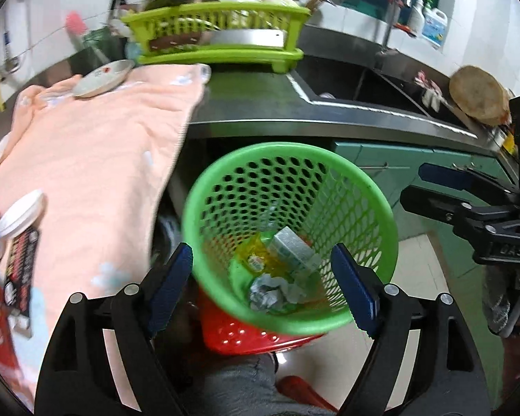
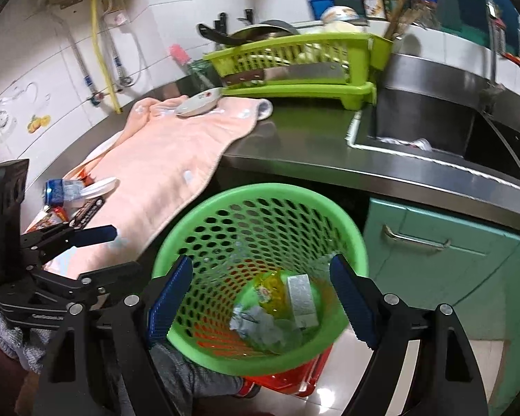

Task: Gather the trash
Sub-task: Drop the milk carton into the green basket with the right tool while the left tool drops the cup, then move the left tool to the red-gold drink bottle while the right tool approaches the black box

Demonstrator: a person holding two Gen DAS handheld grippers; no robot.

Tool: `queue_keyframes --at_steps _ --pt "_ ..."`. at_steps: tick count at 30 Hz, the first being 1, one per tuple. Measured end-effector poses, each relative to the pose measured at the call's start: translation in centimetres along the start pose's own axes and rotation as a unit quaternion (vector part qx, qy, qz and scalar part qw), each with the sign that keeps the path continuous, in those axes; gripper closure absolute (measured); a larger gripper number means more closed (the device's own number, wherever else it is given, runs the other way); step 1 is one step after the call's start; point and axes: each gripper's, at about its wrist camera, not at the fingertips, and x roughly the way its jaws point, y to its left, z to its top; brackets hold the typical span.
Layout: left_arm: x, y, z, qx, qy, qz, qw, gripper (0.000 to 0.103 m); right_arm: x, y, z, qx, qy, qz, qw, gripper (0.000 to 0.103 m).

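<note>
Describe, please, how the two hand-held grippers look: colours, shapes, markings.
Both the left gripper and the right gripper have black angular frames with cut-out openings and silver round pivot bolts. Their jaws carry blue ribbed pads. Pale lettering, too small to read fully, marks each body in the other camera's view. A grey knitted sleeve shows behind the left one.

Each wrist camera looks forward and steeply down along its own fingers, close above the green basket (image 1: pixel 291 239). Both views share the basket, pink towel (image 2: pixel 176 159), dish rack (image 2: pixel 294 69) and sink (image 1: pixel 364 83).
</note>
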Motion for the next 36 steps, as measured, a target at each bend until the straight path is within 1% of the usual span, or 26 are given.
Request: queue_keyframes --at_steps 5,12,15,20,23,27,28,29,31,32,33,35,36 --pt "-3.5 2.7 -1.5 -0.023 -0.016 0.034 0.9990 0.022 0.6 3.1 0.6 -0.025 0.003 0.024 0.999 0.024" --pt "-8.3 7.5 -3.8 -0.073 -0.039 0.092 0.9923 0.022 2.4 8.3 1.5 -0.064 0.013 0.063 0.996 0.024" --pt "-10.1 9.6 -4.8 -0.095 -0.045 0.120 0.9872 0.022 3.3 11.0 1.6 -0.079 0.021 0.084 0.993 0.025" --pt "-13.2 13.6 -6.7 -0.149 -0.048 0.183 0.9705 0.022 4.7 14.7 2.0 -0.099 0.035 0.117 0.988 0.024" --pt "-15.2 16.0 -7.9 -0.186 -0.048 0.222 0.9560 0.022 5.4 17.1 2.2 -0.117 0.038 0.133 0.984 0.024" --pt "-17.8 18.6 -9.3 -0.238 -0.054 0.269 0.9318 0.022 6.2 19.6 2.5 -0.134 0.043 0.152 0.978 0.024" --pt "-18.6 19.6 -9.8 -0.260 -0.055 0.281 0.9221 0.022 6.5 20.3 2.6 -0.139 0.044 0.157 0.977 0.024" --pt "-19.1 20.2 -10.1 -0.275 -0.056 0.288 0.9157 0.021 6.7 20.9 2.7 -0.142 0.046 0.162 0.975 0.024" --pt "-20.1 21.9 -11.0 -0.314 -0.057 0.300 0.8989 0.021 7.2 21.9 2.9 -0.148 0.048 0.165 0.974 0.024" --pt "-20.4 22.3 -11.4 -0.329 -0.057 0.304 0.8925 0.020 7.5 22.4 3.0 -0.150 0.050 0.166 0.973 0.024" --pt "-20.8 23.3 -11.9 -0.356 -0.058 0.309 0.8803 0.019 7.7 22.9 3.1 -0.152 0.053 0.167 0.973 0.024" --pt "-21.3 24.8 -12.9 -0.397 -0.058 0.310 0.8619 0.019 8.2 23.8 3.3 -0.153 0.058 0.172 0.971 0.024" --pt "-21.4 25.6 -13.4 -0.421 -0.058 0.304 0.8524 0.019 8.4 24.1 3.4 -0.155 0.060 0.172 0.971 0.024"
